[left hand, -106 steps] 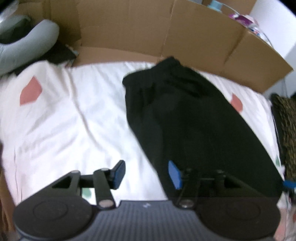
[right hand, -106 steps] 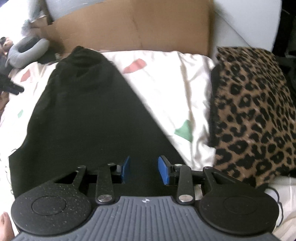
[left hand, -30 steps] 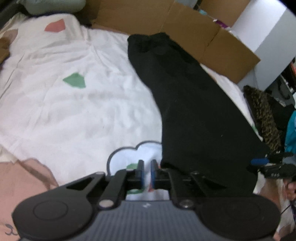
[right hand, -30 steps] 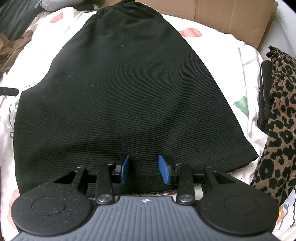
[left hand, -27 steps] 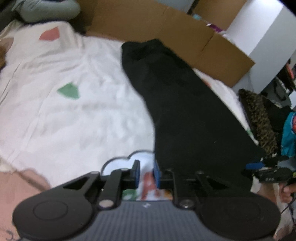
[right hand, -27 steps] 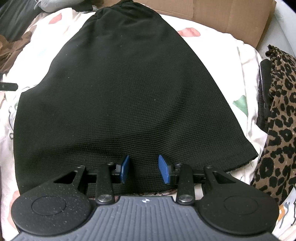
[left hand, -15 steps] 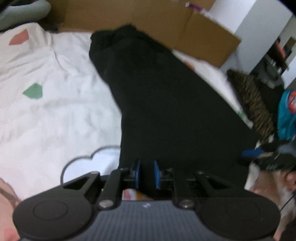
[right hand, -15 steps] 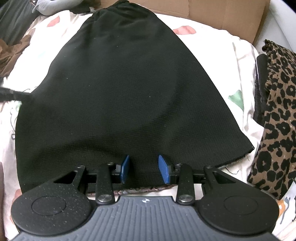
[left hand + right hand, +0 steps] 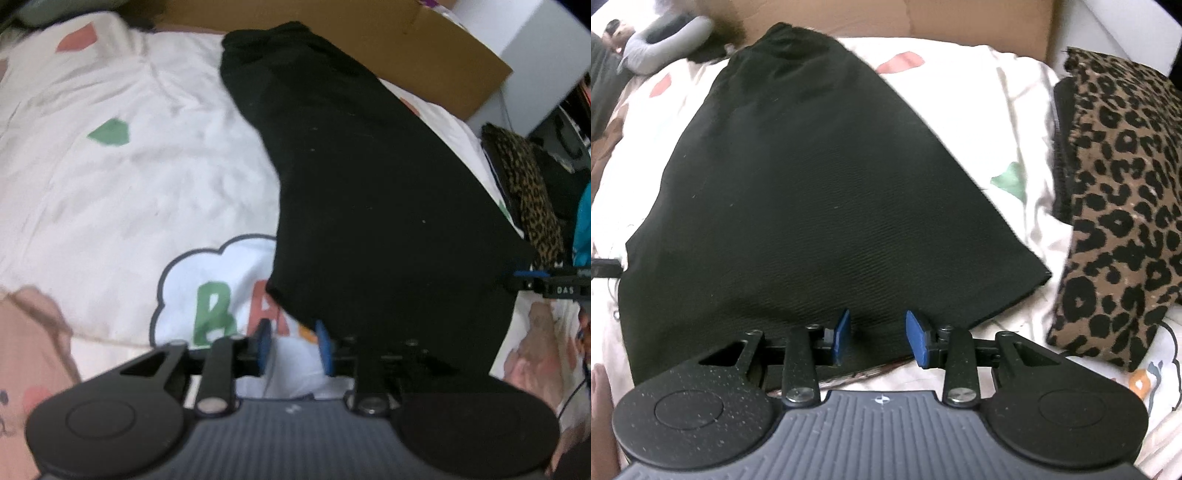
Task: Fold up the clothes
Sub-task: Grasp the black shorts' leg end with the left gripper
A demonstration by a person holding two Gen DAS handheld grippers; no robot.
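A black garment [image 9: 369,192] lies spread flat on the white printed bedsheet [image 9: 147,192], narrow end far, wide hem near. My left gripper [image 9: 293,347] hovers at its near-left corner with its jaws opening. Only sheet shows between the blue pads [image 9: 264,345], and the hem's edge runs just beside the right pad. My right gripper [image 9: 877,338] stands open over the same garment [image 9: 827,177] at the middle of the hem, its pads [image 9: 916,339] apart and not pressing the cloth. In the left wrist view, the right gripper's [image 9: 532,275] tip shows at the hem's far corner.
A leopard-print cloth [image 9: 1115,184] lies along the right side of the bed. Cardboard [image 9: 424,48] stands behind the garment's far end. A grey pillow [image 9: 665,40] lies at the far left. A cloud print with letters [image 9: 214,295] lies left of the hem.
The left gripper's jaws, nearly shut a second ago, have parted, and it has shifted from over the black cloth to the sheet at the corner. The right view has rolled, tilting the hem.
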